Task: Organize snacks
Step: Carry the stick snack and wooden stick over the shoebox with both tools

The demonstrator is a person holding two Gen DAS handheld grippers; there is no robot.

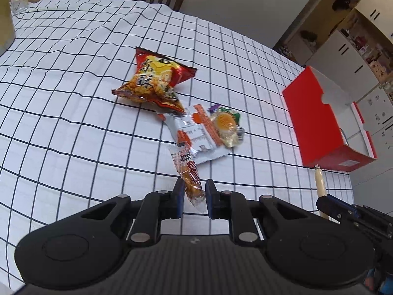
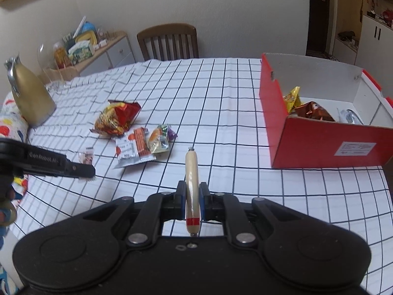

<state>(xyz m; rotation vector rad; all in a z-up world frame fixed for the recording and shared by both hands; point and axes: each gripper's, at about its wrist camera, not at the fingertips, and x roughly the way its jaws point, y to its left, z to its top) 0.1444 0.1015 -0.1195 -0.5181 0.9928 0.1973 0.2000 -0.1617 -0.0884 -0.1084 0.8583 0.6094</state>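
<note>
My left gripper (image 1: 194, 191) is shut on a small clear snack packet (image 1: 190, 174) with a red label, held just above the checked tablecloth. In the right wrist view that gripper (image 2: 83, 170) sits at the left with the packet (image 2: 86, 156) sticking up. My right gripper (image 2: 192, 194) is shut on a pale sausage stick (image 2: 191, 184), which points toward the open red box (image 2: 319, 142). The stick (image 1: 320, 184) also shows near the box (image 1: 314, 123). On the cloth lie a red chips bag (image 1: 152, 81), a white-orange packet (image 1: 196, 132) and a jelly packet (image 1: 227, 125).
Inside the red box are a yellow packet (image 2: 292, 98), a brown foil packet (image 2: 313, 111) and a clear one (image 2: 348, 116). A gold jug (image 2: 29, 98) stands at the table's far left. A wooden chair (image 2: 169, 41) is behind the table. The table edge runs close behind the box.
</note>
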